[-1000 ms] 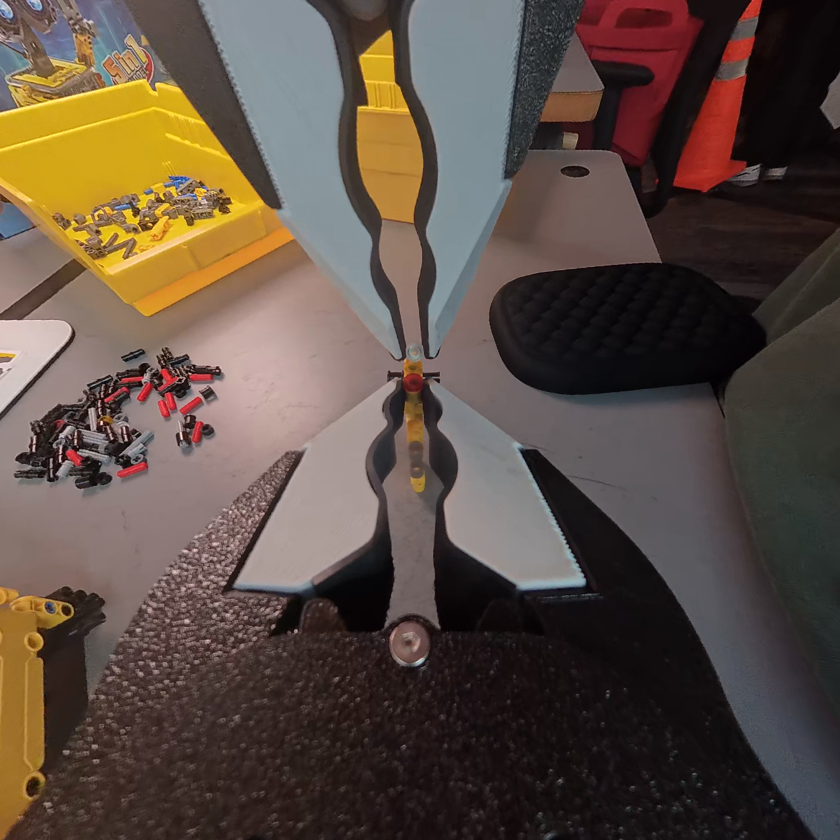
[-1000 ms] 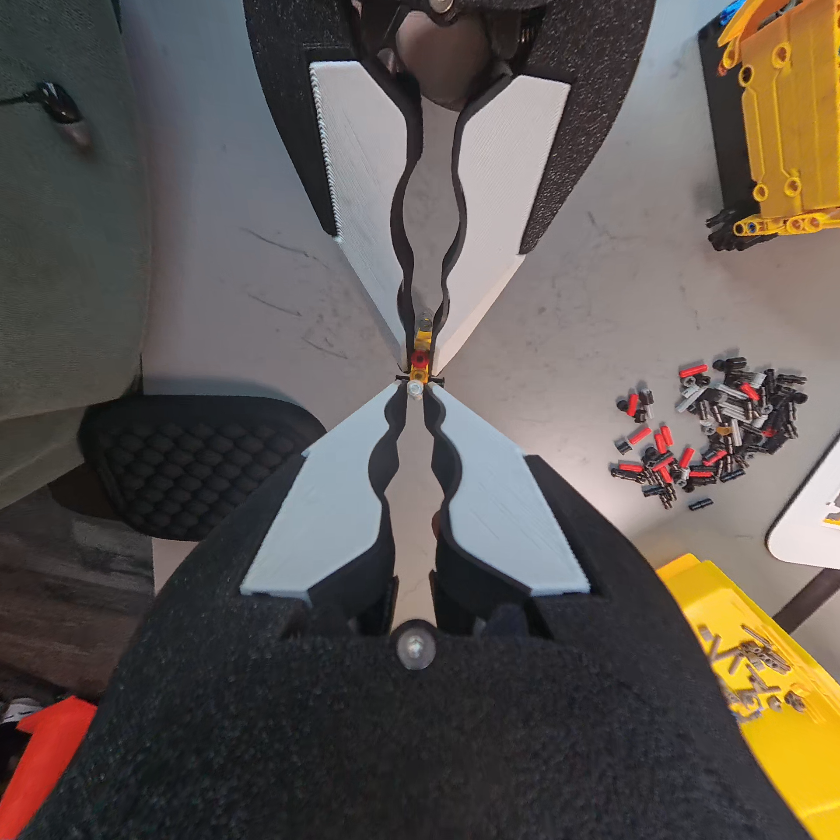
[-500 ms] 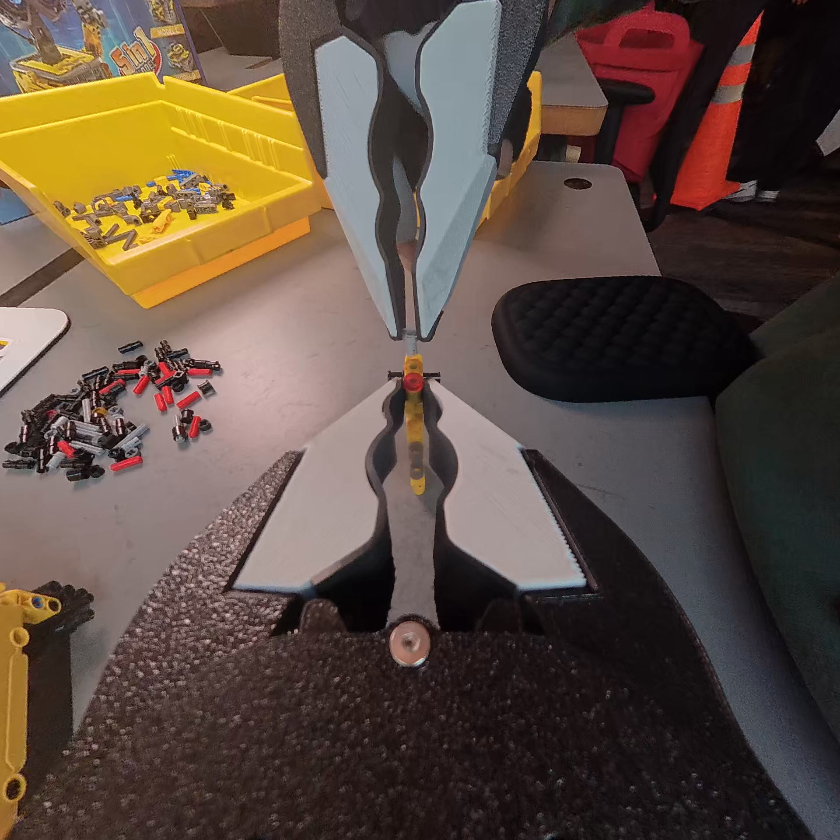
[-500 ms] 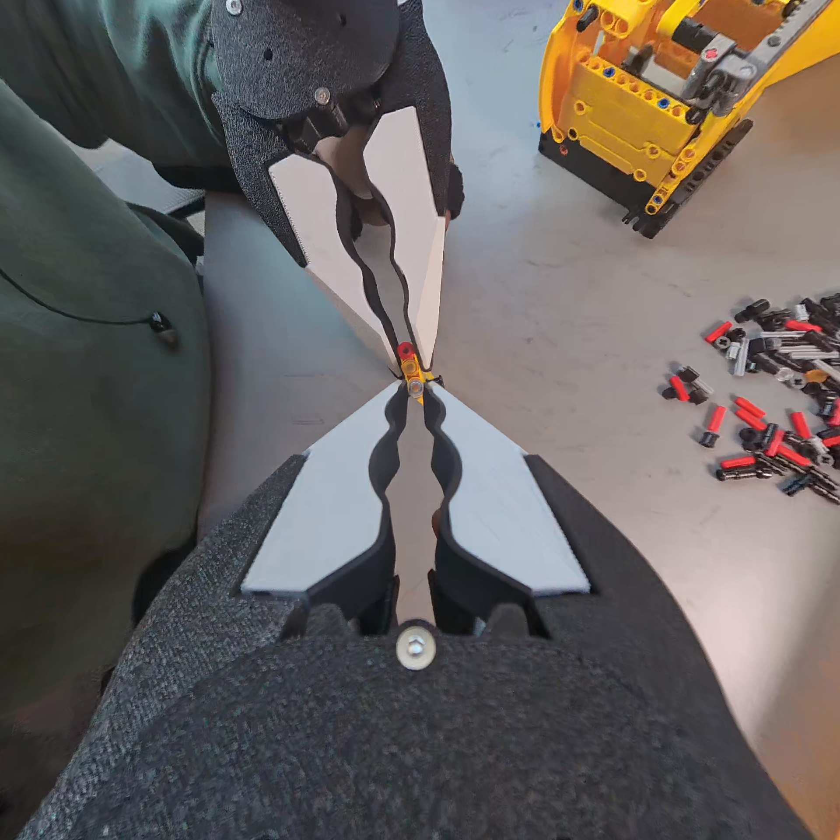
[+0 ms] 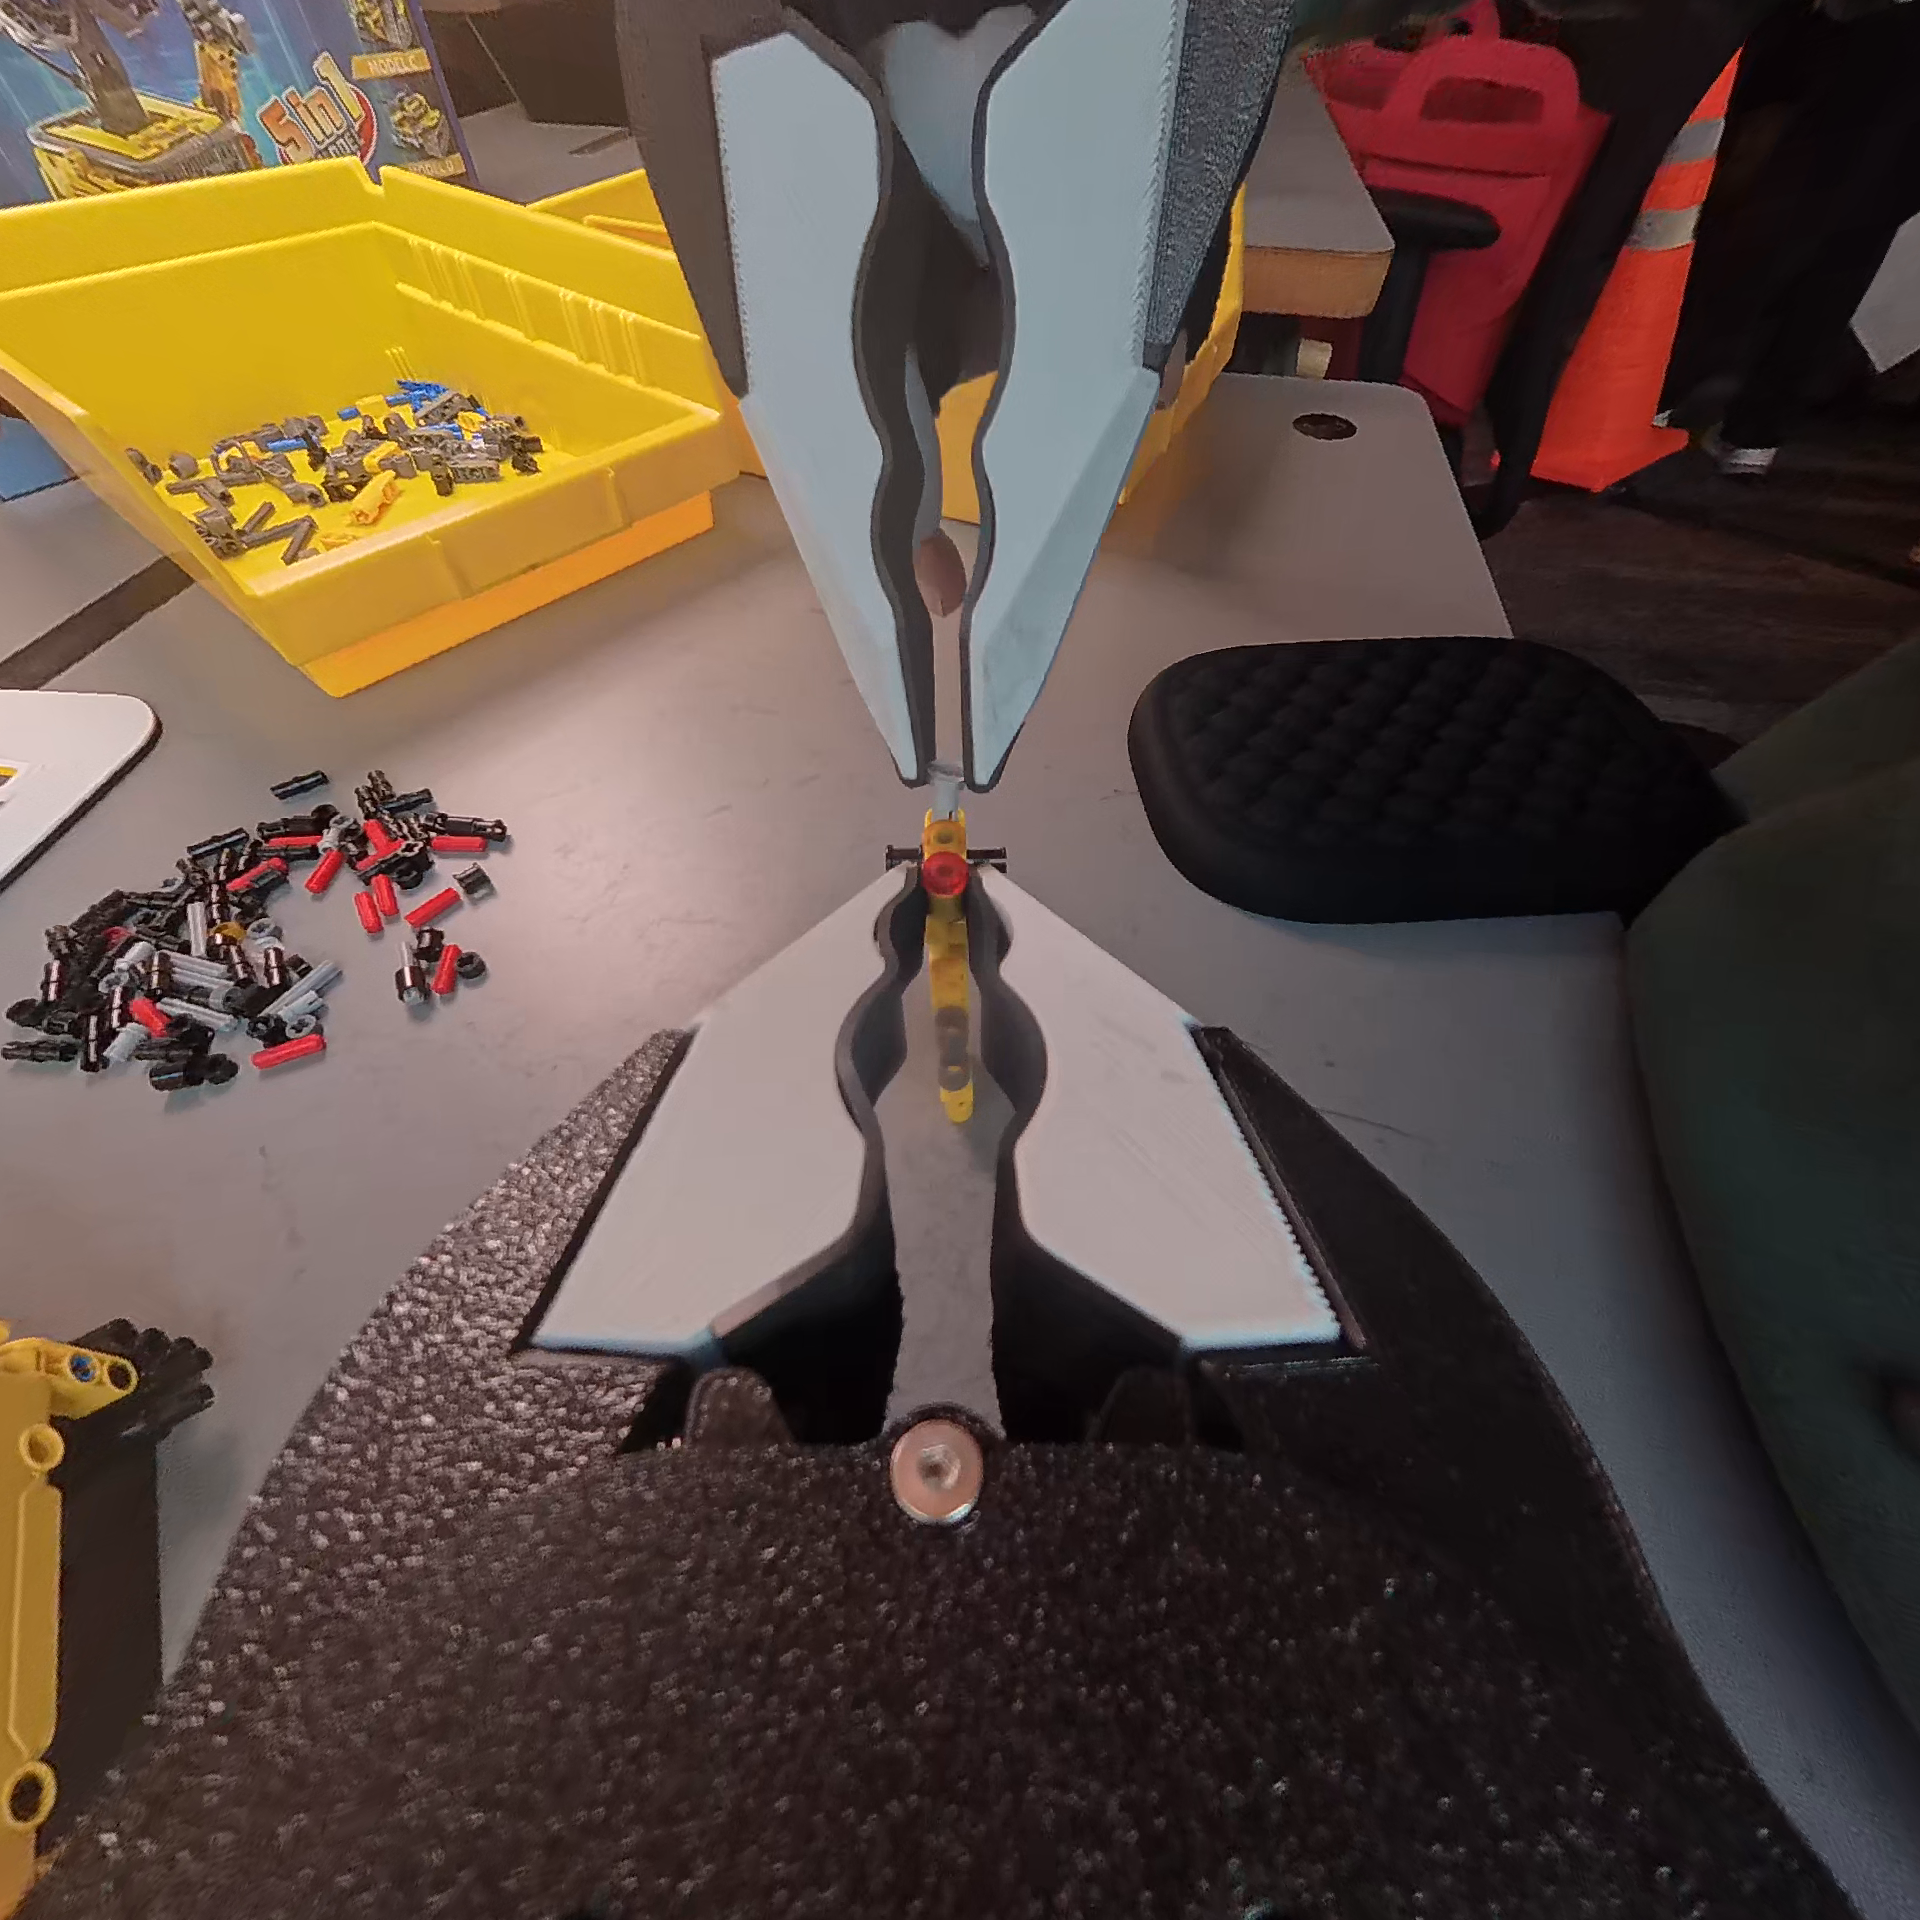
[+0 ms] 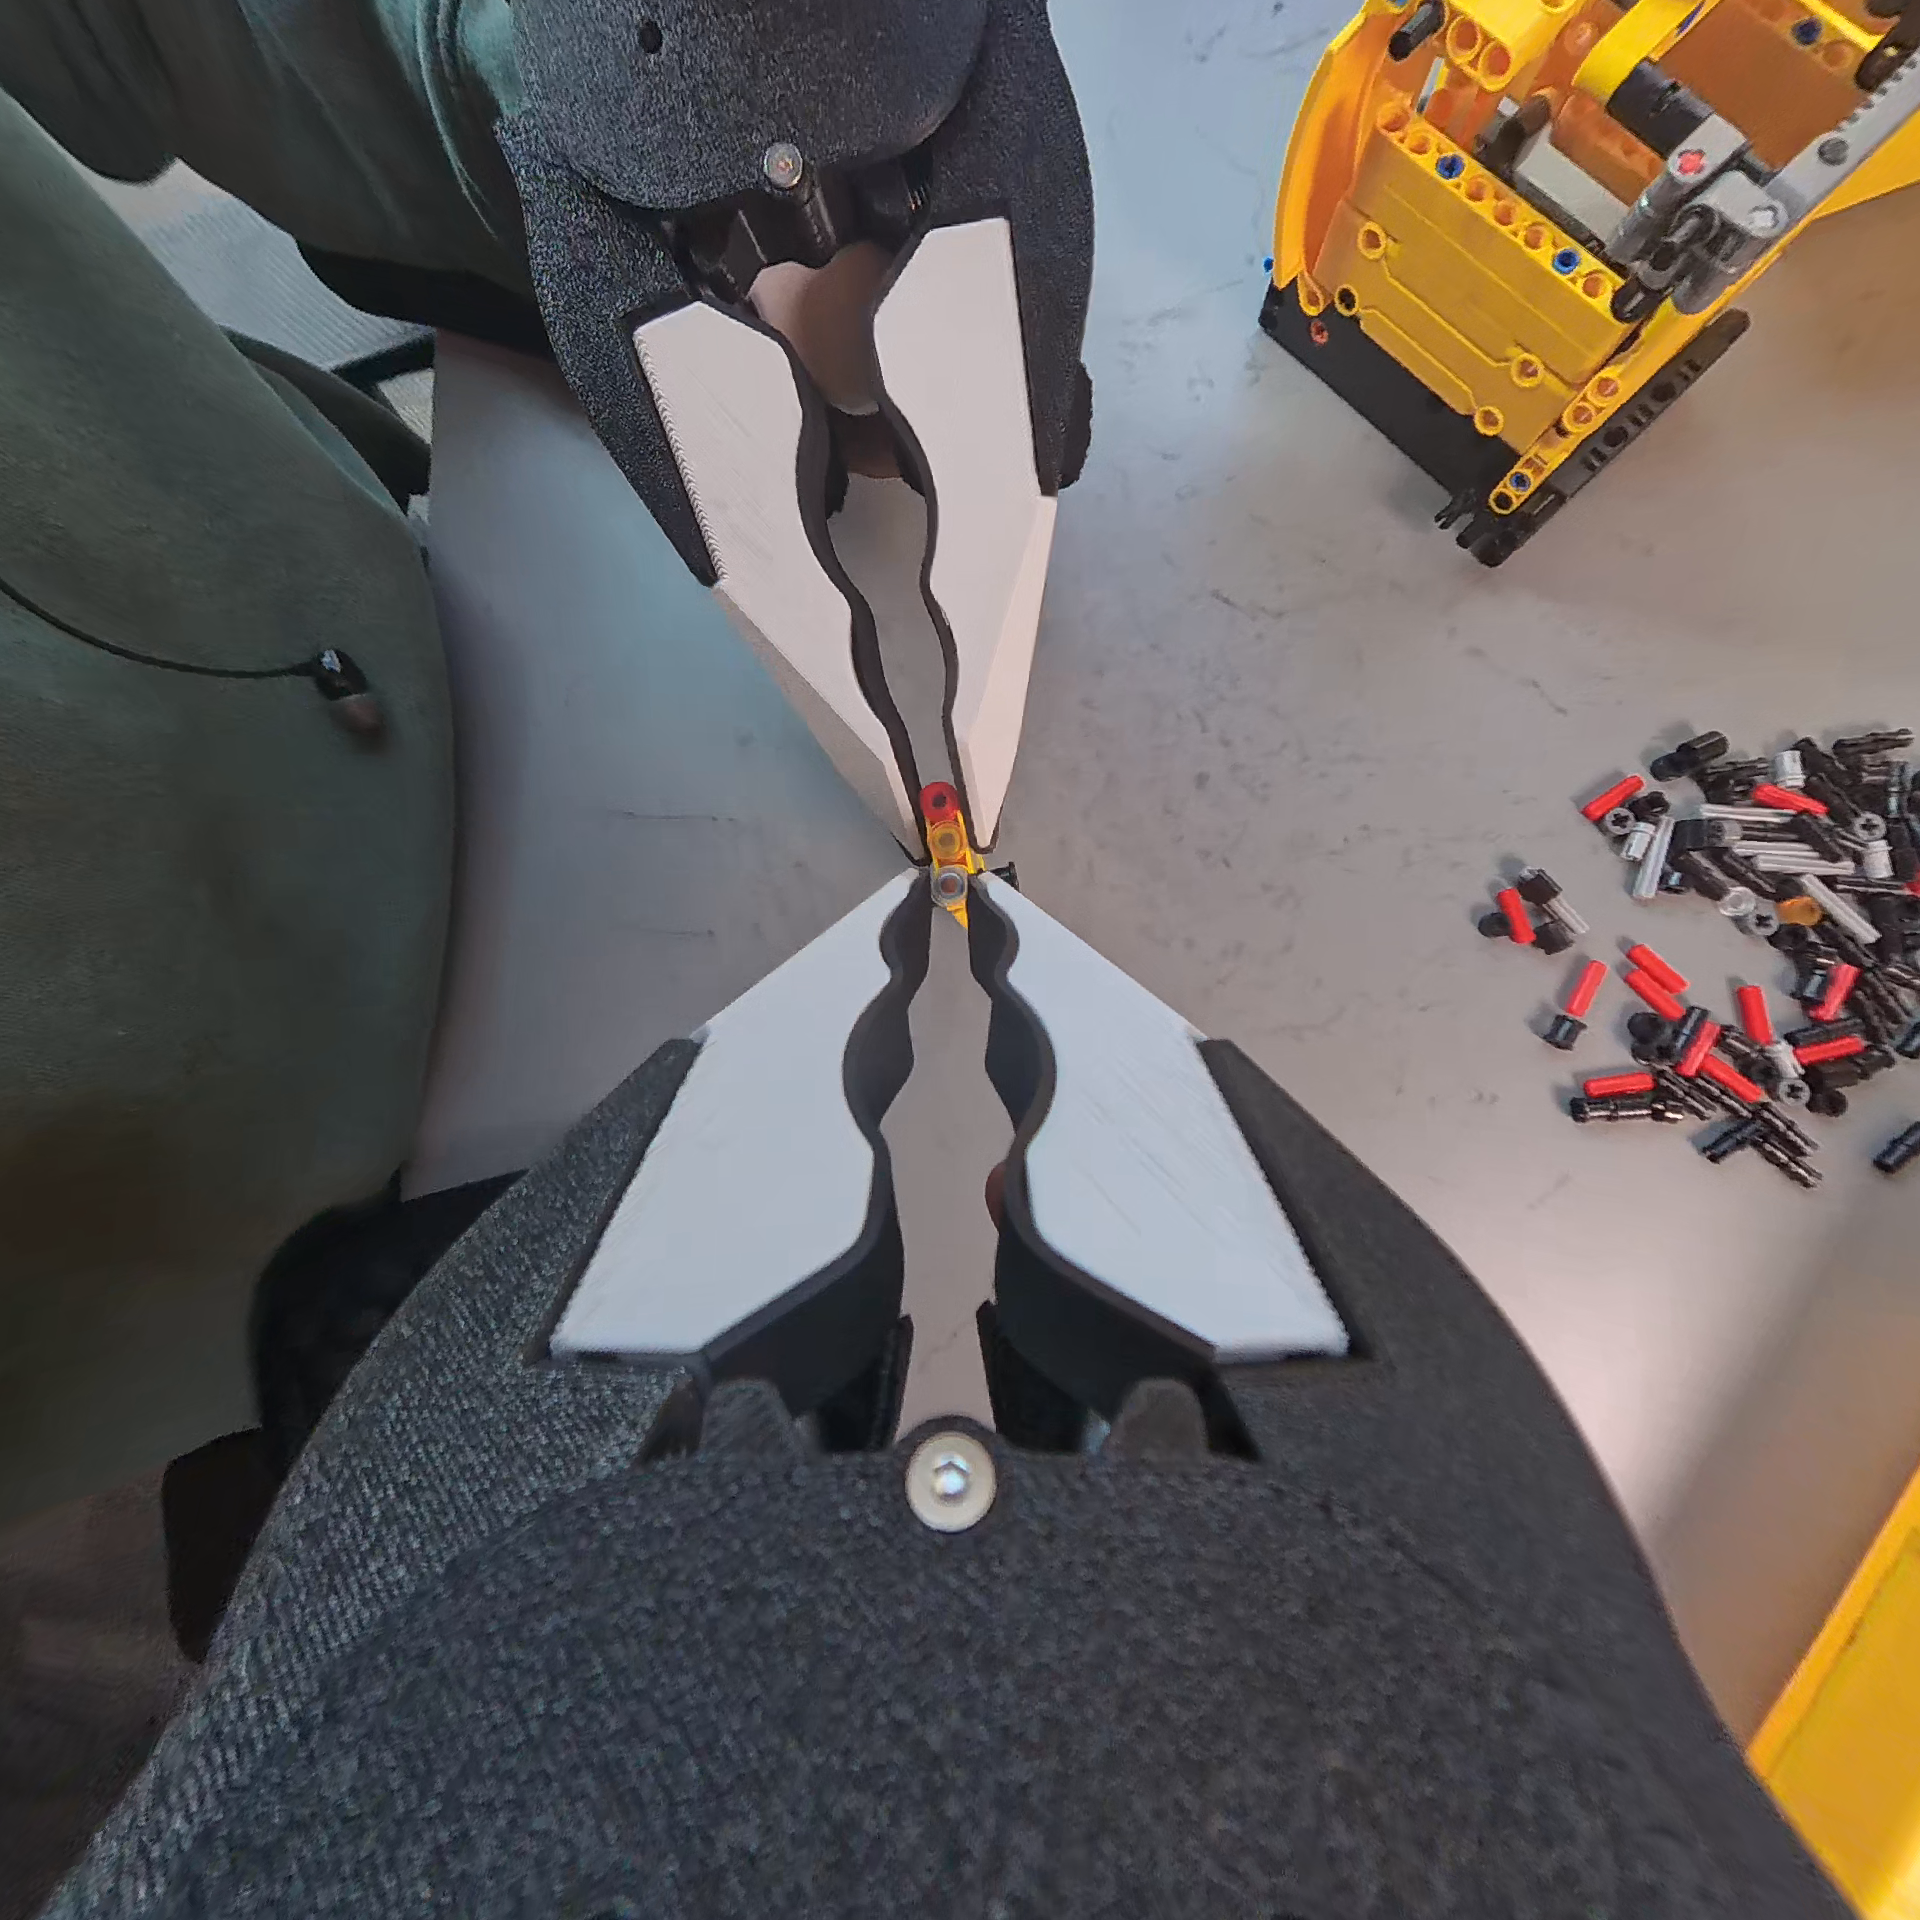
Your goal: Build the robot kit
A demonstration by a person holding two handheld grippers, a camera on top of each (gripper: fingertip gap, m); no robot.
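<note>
Yellow beam [image 5: 948, 997], a thin strip with a row of holes, sits pinched between the tips of the left gripper [image 5: 943, 883], whose fingers are pressed together on it. In the left wrist view its long axis runs straight along the fingers, one end lying back in the gap between them, the other poking out past the tips toward the right gripper [image 5: 943, 774]. A red pin [image 5: 943, 873] sits in a hole just at the fingertips, and a thin black rod [image 5: 945, 854] crosses the beam there. The right gripper comes down from above, its tips closed on a small grey pin [image 5: 943, 795] that meets the beam's far end. All this is held above a grey table [image 5: 644, 810]. To the left lies a pile of red, black and grey pins [image 5: 239, 935]; behind it stands a yellow bin [image 5: 343, 343] with small parts inside, and a black cushion [image 5: 1423, 769] lies to the right. In the right wrist view, the right gripper [image 6: 948, 883] is closed on the grey pin [image 6: 948, 883], seen end-on at its tips. The beam [image 6: 948, 847] points away from this camera into the closed left gripper [image 6: 940, 821], with the red pin [image 6: 938, 800] on it. A yellow brick-built model [image 6: 1538, 249] stands at upper right, and the pin pile [image 6: 1766, 935] lies to the right.
</note>
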